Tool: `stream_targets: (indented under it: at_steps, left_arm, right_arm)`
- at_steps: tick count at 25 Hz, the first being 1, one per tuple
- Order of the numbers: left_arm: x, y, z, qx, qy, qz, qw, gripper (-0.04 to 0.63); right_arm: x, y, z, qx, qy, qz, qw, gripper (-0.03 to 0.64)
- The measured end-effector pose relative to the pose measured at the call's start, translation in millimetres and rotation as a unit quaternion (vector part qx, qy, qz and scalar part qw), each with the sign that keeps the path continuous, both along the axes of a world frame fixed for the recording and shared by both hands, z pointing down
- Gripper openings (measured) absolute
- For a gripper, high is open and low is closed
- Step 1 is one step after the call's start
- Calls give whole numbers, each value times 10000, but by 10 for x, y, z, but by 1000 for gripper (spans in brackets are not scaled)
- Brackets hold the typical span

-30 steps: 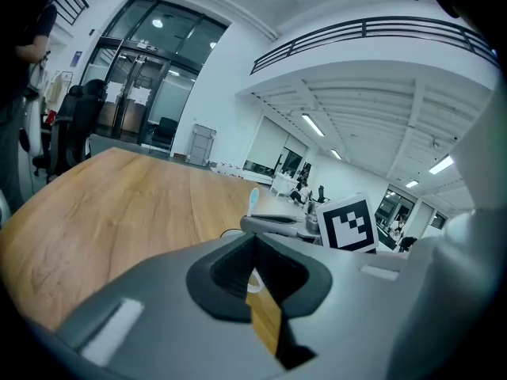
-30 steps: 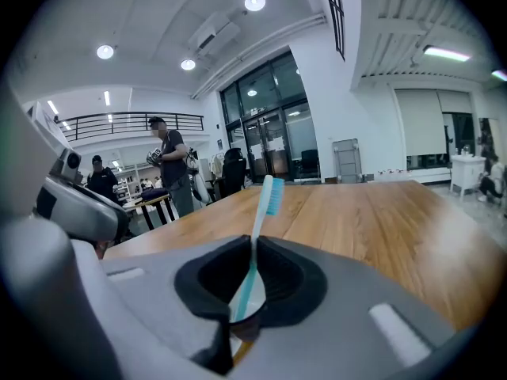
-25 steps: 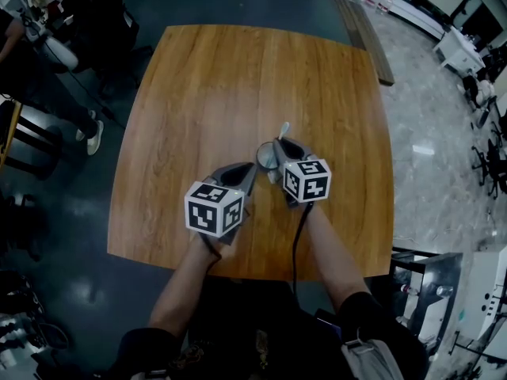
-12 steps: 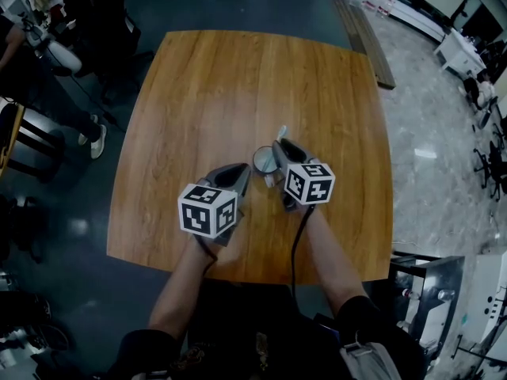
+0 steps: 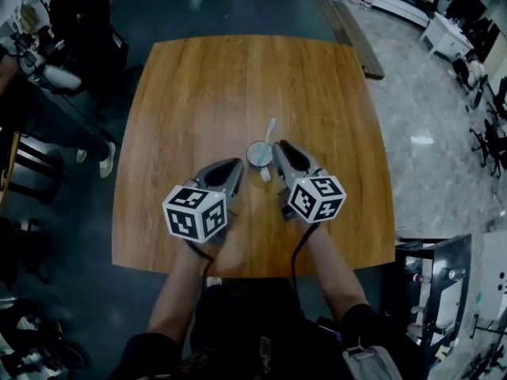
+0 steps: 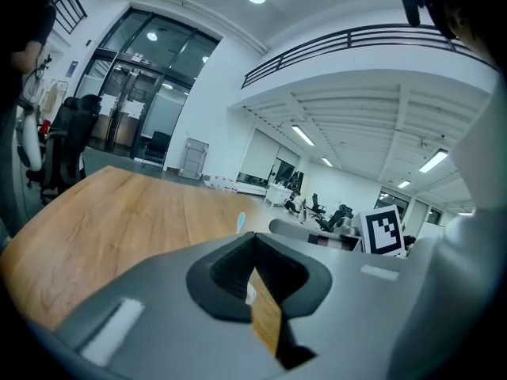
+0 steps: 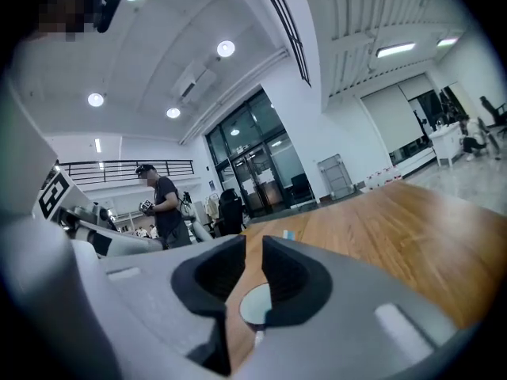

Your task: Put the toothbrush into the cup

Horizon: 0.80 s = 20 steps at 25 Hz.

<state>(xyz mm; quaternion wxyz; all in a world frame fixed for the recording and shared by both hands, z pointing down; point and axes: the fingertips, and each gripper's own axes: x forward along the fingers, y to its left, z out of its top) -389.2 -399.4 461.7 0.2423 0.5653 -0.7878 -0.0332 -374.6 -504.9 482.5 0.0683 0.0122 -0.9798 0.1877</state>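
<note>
Big open-plan lab or office hall. Wooden table standing on dark floor; pale polished flooring gleaming at right of head view. White desks and black office chairs crowding upper right and right edge. Glass entrance doors showing at centre of right gripper view, person standing at left. Mezzanine railing running across top of left gripper view, strip lights glowing beneath.

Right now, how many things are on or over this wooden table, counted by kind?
Cup: 1
Toothbrush: 1
Hand-held grippers: 2, the left gripper and the right gripper
Total: 4
</note>
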Motion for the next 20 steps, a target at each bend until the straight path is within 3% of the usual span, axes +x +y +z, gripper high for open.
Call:
stream_targets:
  at_steps: [8, 20]
  left_arm:
    - [257, 410, -349, 405, -151, 661, 9969, 7]
    - [730, 1357, -804, 980, -282, 1551, 9826, 7]
  right_arm:
    - [427, 618, -647, 168, -525, 503, 9972, 3]
    - [1014, 1978, -1303, 647, -953, 855, 9897, 3]
